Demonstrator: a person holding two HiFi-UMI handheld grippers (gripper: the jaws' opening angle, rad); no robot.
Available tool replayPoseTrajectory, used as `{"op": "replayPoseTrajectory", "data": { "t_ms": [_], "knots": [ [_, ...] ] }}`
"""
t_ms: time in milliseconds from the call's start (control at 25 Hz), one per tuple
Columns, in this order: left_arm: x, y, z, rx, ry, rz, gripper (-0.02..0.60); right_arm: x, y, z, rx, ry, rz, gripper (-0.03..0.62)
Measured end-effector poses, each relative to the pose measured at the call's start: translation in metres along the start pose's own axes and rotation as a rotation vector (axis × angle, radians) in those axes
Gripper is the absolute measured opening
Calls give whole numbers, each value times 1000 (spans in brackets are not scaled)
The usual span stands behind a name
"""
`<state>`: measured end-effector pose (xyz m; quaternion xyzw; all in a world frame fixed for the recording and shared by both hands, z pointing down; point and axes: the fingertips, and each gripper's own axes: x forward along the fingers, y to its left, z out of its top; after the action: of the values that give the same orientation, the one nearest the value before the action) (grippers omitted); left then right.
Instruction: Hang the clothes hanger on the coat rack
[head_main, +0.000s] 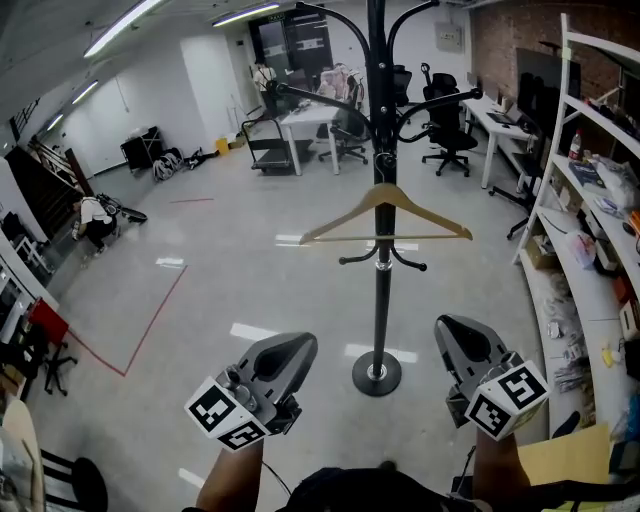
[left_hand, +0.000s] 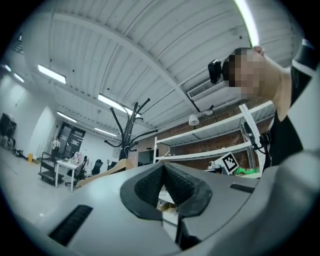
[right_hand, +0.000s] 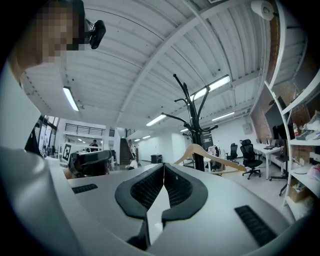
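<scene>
Pale, glossy grey floor spreads out under me and mirrors the ceiling strip lights, with a red tape line angling across it on my left. White desks and black office chairs stand at the far end of the room, and white shelving loaded with odds and ends runs along my right against a brick wall. Straight ahead rises the black coat rack on its round base. The wooden clothes hanger hangs on it by its hook, just under the upper arms, its bar level and crossing the pole above the pair of small lower hooks. The floor to the left of the rack is open. To the right, the shelving leaves a narrower lane. I hold both claws low and close to my body, forearms coming up from the bottom edge, marker cubes turned towards me and noses pointing forward. My left gripper sits left of the rack's base and my right gripper sits right of it. Neither touches the rack or the hanger. Each claw's jaws are brought together at the tips, with nothing held between them.
</scene>
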<state>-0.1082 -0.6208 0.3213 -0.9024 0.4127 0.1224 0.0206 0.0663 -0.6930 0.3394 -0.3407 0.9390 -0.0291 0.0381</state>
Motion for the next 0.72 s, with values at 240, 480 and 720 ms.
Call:
{"op": "replayPoseTrajectory", "data": {
  "t_ms": [240,480,720],
  "knots": [
    [-57,-19,-5,-78,33,-3,0,-8,55,1,-20,12,-6,5],
    [-149,-27,-9,-60,108,18,0,-21,132,-26,-11,80,-53,6],
    [-200,-36,-23,-173,166,62,0,-45,185,-51,36,143,-108,5]
  ]
}}
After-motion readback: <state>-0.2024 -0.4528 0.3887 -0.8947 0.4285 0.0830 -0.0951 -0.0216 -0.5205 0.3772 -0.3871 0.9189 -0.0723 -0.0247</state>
